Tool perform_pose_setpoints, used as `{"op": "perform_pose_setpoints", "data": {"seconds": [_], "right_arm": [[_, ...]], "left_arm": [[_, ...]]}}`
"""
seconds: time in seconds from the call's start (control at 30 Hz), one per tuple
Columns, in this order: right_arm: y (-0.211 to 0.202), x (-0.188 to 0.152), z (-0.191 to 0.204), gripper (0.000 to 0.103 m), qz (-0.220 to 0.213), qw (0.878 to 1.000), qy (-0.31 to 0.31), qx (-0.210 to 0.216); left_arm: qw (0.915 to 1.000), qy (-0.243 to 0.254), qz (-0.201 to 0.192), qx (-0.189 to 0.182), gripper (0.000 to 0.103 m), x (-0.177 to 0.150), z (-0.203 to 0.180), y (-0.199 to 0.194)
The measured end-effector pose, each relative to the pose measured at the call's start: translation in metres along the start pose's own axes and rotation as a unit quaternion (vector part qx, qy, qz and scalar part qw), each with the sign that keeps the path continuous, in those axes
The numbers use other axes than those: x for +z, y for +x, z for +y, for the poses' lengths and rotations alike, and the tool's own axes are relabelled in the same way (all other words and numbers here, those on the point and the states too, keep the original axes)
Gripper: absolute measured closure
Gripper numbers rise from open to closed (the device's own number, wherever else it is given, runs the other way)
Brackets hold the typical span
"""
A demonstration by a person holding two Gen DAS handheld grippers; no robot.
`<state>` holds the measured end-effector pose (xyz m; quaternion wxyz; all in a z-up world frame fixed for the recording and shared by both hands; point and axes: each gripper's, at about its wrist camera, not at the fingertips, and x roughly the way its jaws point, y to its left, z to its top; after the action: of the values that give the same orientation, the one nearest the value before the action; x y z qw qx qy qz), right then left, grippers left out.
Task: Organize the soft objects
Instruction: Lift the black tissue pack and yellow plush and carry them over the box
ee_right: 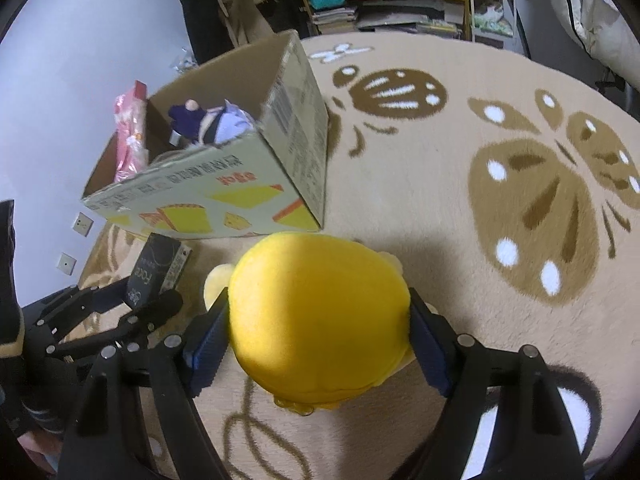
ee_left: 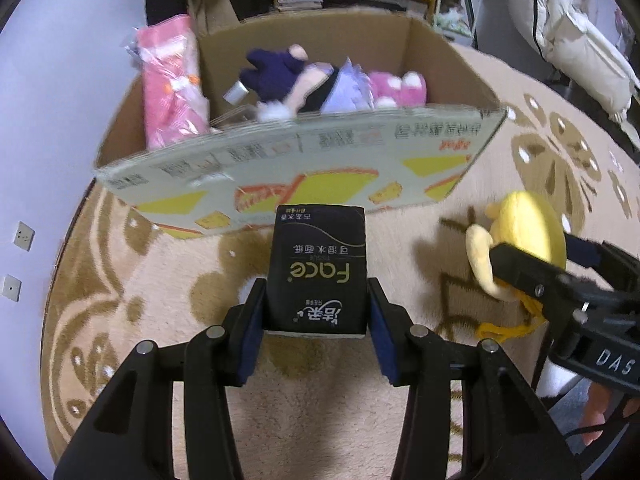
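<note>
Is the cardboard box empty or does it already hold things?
Not empty: the cardboard box holds a dark blue plush, a pink plush and a pink packet.

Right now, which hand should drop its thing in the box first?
Probably left. The left gripper holds the tissue pack right in front of the box; the right gripper with the yellow plush sits off its corner.

Beige butterfly-patterned carpet [ee_right: 460, 208], lavender wall [ee_right: 100, 40]

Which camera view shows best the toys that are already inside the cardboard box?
The left wrist view: it looks over the cardboard box rim at the purple doll and pink plush. The right wrist view shows only the doll, small and partly hidden.
</note>
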<state>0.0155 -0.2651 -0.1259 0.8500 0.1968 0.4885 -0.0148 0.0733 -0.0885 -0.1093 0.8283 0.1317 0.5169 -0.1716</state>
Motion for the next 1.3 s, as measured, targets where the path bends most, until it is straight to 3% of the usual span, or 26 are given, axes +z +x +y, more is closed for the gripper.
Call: {"op": "perform_pose_setpoints", "data": {"seconds": [0.33,0.53,0.77,0.9,1.3], "right_arm": [[-0.03,0.008,0.018,0.019,-0.047,0.999,-0.021,0.008],[-0.044,0.021,0.027,0.019,-0.07,0.997,-0.03,0.012],[-0.07,0.036,0.037,0.018,-0.117,0.992,-0.04,0.016],[-0.08,0.047,0.044,0.018,-0.139,0.989,-0.047,0.023],[-0.07,0.098,0.073,0.018,-0.148,0.984,-0.093,0.034]], "left_arm": [[0.9976,-0.019,-0.065,0.015,0.058,0.011,0.011,-0.042],[0.9861,-0.012,-0.158,0.048,0.058,0.023,0.011,-0.094],[0.9754,-0.021,-0.213,0.054,0.057,0.038,0.022,-0.13],[0.9705,-0.016,-0.23,0.072,0.057,0.05,0.028,-0.138],[0.9688,0.004,-0.232,0.088,0.057,0.091,0.03,-0.121]]}}
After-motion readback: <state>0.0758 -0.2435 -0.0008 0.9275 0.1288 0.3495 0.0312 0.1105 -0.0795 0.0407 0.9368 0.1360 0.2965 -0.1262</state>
